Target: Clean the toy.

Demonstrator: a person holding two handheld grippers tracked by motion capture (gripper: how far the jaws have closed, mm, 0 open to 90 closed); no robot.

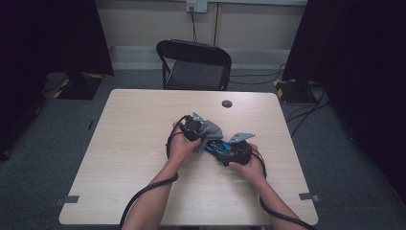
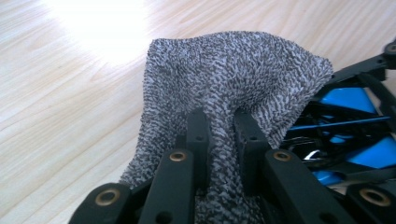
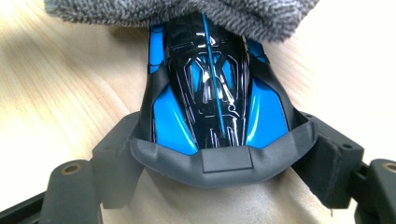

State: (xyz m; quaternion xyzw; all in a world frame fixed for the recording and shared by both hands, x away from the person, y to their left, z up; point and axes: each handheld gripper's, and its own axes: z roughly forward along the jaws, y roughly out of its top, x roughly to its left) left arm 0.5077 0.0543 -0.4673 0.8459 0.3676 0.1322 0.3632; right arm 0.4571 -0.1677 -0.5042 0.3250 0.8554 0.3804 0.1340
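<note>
- left gripper (image 1: 195,128) pinched tight on a bunched fold of the grey cloth (image 2: 233,88); cloth sits mid-table, draped onto the nose of the toy car
- wiping step, judging by the setup; keep that pinch firm so the cloth doesn't slip out mid-stroke; drag along the body, not across it
- toy car (image 3: 212,107), blue and black, glossy, just right of the cloth on the table (image 1: 134,129); cloth edge touching its far end
- right gripper (image 1: 235,149) clamped wide around the car's rear, pads on both sides; should hold steady and low so the car doesn't pivot under the wipe
- light pressure; shiny shell looks slippery
</note>
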